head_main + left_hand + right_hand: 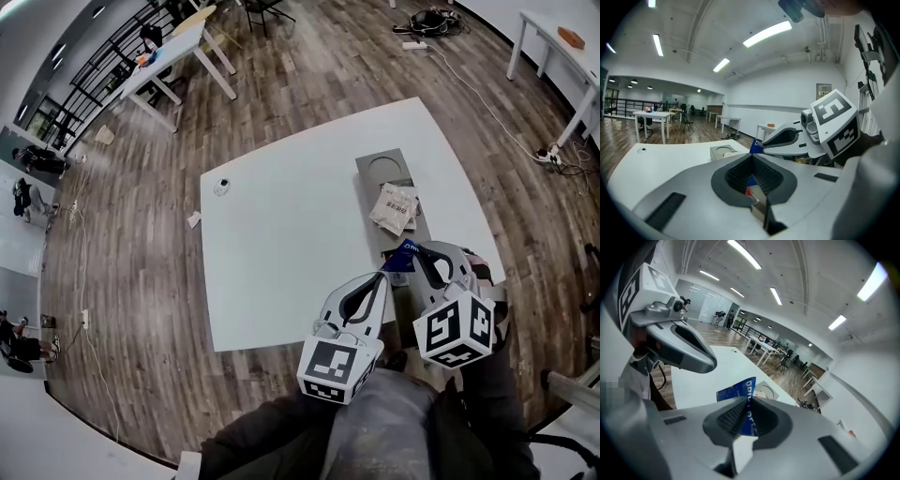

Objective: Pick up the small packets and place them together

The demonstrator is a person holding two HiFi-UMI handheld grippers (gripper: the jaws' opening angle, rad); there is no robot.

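As a person worked at the near right corner of a white table (281, 244), the right tongs (413, 247) were clenched on a blue packet (401, 255). The ribbed pads pinched one end of it, and the rest stuck out past the tips with white lettering across it. The packet hung in the air over the near end of a grey tray (370, 167), which lay along the right side of the table and had a round hollow at its far end.

Pale packets (395, 206) lay bunched together on the middle of that tray, just beyond the blue one and apart from it.

The left tongs (382, 276) came in from the near side, their tips just beside the blue packet's lower edge. Their jaws were closed tip to tip. A sliver of blue and red showed in the hollow between the pads, though it could not be told whether they pinched it.

A small white round object (221, 186) sat alone near the table's far left corner, well apart from the tray. Wooden floor (141, 281) surrounded the table.
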